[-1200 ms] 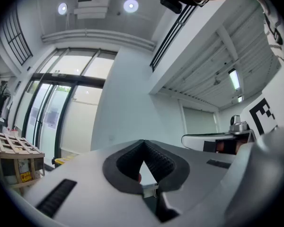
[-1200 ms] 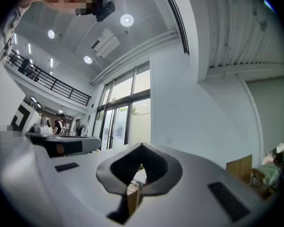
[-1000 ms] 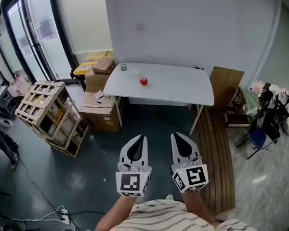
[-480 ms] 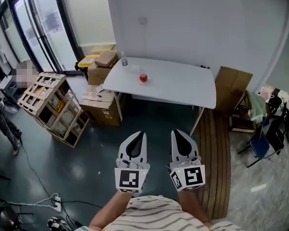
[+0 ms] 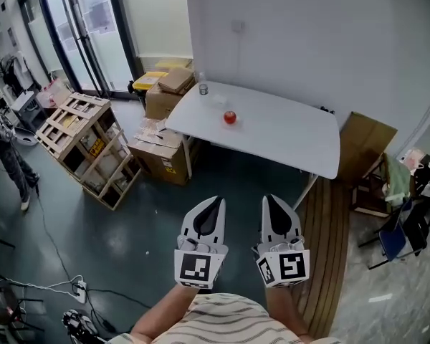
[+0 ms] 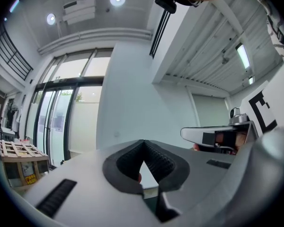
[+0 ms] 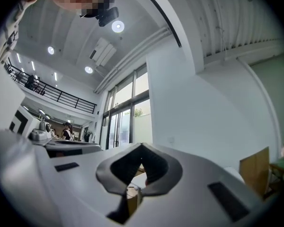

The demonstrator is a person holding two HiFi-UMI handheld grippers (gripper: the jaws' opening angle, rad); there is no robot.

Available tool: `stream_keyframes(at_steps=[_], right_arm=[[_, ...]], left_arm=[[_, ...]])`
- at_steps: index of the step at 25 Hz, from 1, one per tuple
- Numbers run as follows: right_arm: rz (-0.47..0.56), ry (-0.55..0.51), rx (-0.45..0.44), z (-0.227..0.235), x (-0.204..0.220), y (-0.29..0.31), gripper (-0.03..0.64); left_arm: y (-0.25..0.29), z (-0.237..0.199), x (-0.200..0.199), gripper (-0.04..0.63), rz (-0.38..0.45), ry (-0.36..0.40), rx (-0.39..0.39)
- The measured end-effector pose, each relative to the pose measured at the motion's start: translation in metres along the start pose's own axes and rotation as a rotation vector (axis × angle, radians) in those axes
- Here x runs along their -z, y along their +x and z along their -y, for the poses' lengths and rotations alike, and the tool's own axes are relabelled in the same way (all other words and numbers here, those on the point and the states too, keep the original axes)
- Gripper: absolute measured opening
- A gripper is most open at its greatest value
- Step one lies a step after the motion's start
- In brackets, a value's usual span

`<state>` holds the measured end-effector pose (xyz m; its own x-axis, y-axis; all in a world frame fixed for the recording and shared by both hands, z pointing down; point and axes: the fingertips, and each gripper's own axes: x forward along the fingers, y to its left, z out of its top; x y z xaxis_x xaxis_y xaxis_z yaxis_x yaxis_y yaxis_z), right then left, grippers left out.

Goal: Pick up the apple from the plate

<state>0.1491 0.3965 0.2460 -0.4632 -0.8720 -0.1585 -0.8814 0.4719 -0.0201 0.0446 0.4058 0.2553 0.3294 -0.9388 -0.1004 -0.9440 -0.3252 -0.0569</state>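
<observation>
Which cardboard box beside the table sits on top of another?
The small brown box farthest back; it rests on a larger box, while the big box stands on the floor.

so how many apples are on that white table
1. The apple sits on the white table, toward its left end, not far from the small bottle at the corner. None seems hidden.

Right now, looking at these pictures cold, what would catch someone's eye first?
A small red apple sits on the white rectangular table by the far wall. In the foreground the grey left gripper and right gripper, each with a black-and-white marker cube, point toward it side by side, jaws shut and empty. Slatted wooden crates stand at left.
</observation>
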Motion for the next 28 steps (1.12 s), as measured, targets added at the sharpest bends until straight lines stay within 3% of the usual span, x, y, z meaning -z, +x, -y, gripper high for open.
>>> stream_keyframes(at_steps=[7, 16, 28], right_arm=[[-0.047, -0.009, 0.014, 0.0, 0.024, 0.086, 0.011], [-0.089, -0.027, 0.069, 0.001, 0.049, 0.198, 0.011], [-0.145, -0.04, 0.1, 0.022, 0.085, 0.281, 0.011]], left_arm=[[0.061, -0.059, 0.019, 0.003, -0.006, -0.071, 0.028], [0.149, -0.139, 0.035, 0.005, -0.015, -0.101, 0.096], [0.225, -0.182, 0.071, 0.005, -0.057, -0.119, 0.142]])
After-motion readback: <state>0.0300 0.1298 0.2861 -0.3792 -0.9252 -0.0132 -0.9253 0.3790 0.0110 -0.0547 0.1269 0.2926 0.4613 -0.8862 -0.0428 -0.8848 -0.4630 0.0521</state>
